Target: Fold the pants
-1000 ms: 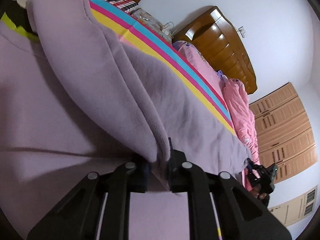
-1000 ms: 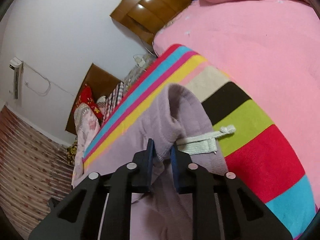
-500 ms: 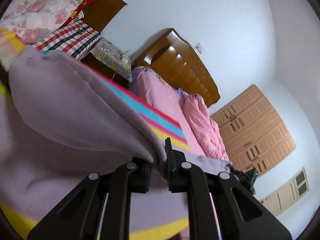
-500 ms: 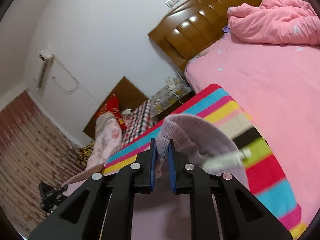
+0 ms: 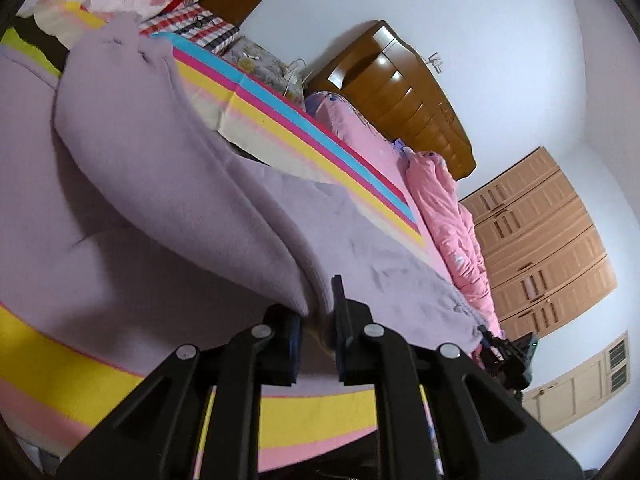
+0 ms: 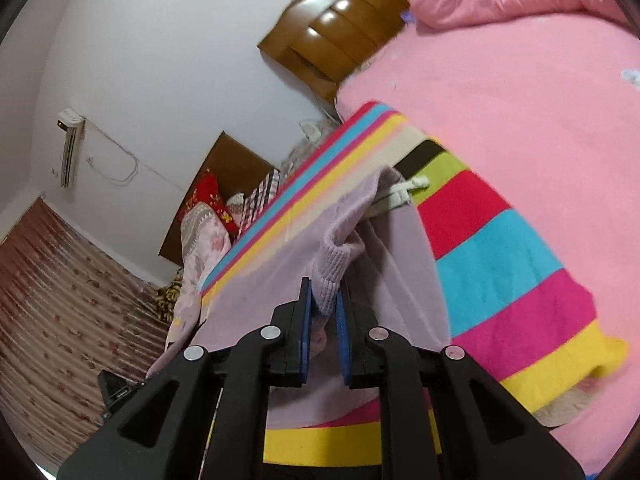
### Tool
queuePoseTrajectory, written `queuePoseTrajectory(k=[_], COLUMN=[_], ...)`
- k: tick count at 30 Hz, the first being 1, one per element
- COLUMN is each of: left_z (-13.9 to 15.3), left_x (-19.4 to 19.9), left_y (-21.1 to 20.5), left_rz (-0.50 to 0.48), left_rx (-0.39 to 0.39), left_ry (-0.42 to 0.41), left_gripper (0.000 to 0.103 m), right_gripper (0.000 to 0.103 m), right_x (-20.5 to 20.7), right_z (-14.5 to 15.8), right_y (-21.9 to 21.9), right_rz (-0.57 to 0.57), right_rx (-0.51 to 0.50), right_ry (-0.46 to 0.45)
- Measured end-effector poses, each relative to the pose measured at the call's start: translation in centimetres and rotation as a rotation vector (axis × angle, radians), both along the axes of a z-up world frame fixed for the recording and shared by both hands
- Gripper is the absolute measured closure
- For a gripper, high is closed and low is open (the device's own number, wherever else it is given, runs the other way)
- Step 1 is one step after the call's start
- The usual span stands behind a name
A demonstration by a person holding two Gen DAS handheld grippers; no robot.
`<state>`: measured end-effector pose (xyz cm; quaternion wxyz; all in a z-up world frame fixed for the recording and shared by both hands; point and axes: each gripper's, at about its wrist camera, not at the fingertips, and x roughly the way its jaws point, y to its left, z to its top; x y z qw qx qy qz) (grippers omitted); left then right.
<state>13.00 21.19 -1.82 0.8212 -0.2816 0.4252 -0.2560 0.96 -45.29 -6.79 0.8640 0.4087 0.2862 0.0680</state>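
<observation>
A: Where are the pants (image 5: 168, 184) right now?

B: On the bed, spread over the striped blanket (image 5: 320, 148); one part is lifted clear of the layer beneath it, and each tool holds an end of that lifted part

A: So both tools are clamped?

B: Yes; the left tool (image 5: 318, 322) has its jaws pinched tight on a thick fold of lilac fleece; the right tool (image 6: 323, 314) is closed on a ribbed cuff (image 6: 334, 268), blue pads pressing it from both sides

A: Which way does the cloth run from each tool?

B: From the left tool it runs up and away to the left, a long sagging strip toward the far pillows; from the right tool it rises ahead to the waistband, where the white drawstring (image 6: 404, 194) hangs; so I judge the long axis runs roughly across between the two hands, with the rest of the pants lying flat ahead of both

A: And what does the next move turn on?

B: Likely on carrying the lifted edge forward over the flat layer; both hands look about equally near, so they should travel together to keep the fold line straight
</observation>
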Motion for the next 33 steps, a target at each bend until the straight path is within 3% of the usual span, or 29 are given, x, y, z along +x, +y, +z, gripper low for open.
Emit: queuePoseTrajectory(k=[4, 5, 8, 11, 13, 15, 18, 20, 22, 25, 27, 31, 33], left_z=[-5.5, -6.5, -5.6, -4.2, -4.6, -5.6, -6.0, -5.5, -5.0, -4.7, -5.0, -4.7, -4.0], left_x=[1.0, 1.1, 0.6, -0.2, -0.2, 0.3, 0.2, -0.1, -0.5, -1.0, -1.1, -0.7, -0.5], left_y=[-0.2, 0.1, 0.6, 0.1, -0.1, -0.3, -0.4, -0.3, -0.3, -0.4, -0.6, -1.3, -1.5], left_rz=[0.004, 0.011, 0.019, 0.019, 0.021, 0.025, 0.027, 0.026, 0.052, 0.057, 0.051, 0.071, 0.08], left_rx=[0.039, 0.012, -0.01, 0.036, 0.06, 0.062, 0.056, 0.054, 0.081, 0.097, 0.098, 0.089, 0.118], left_ry=[0.146, 0.151, 0.117, 0.067, 0.072, 0.099, 0.106, 0.089, 0.067, 0.051, 0.05, 0.043, 0.026], left_gripper=[0.091, 0.091, 0.091, 0.091, 0.091, 0.09, 0.083, 0.061, 0.056, 0.057, 0.057, 0.058, 0.075], right_gripper=[0.089, 0.089, 0.089, 0.089, 0.089, 0.089, 0.088, 0.065, 0.058, 0.057, 0.057, 0.058, 0.058], right_x=[0.2, 0.1, -0.4, -1.2, -1.4, -1.1, -1.3, -1.5, -2.1, -3.7, -3.7, -2.0, -0.4], right_z=[-5.1, -5.4, -3.4, -1.6, -2.3, -5.0, -5.1, -4.0, -2.9, -0.4, 1.2, 1.9, 0.7], right_y=[-0.4, -0.4, -0.1, 0.8, 0.9, 0.4, 0.0, 0.3, 0.5, 1.9, 5.2, 12.7, 16.2], right_rz=[-0.027, -0.029, -0.027, -0.021, -0.035, -0.057, -0.051, -0.043, -0.085, -0.188, -0.107, 0.124, 0.189], right_rx=[0.014, 0.039, 0.013, -0.054, -0.063, -0.046, -0.039, -0.1, -0.194, -0.386, -0.484, -0.569, -0.676], right_ry=[0.135, 0.129, 0.097, 0.069, 0.099, 0.156, 0.116, 0.114, 0.143, 0.128, 0.056, -0.031, -0.015])
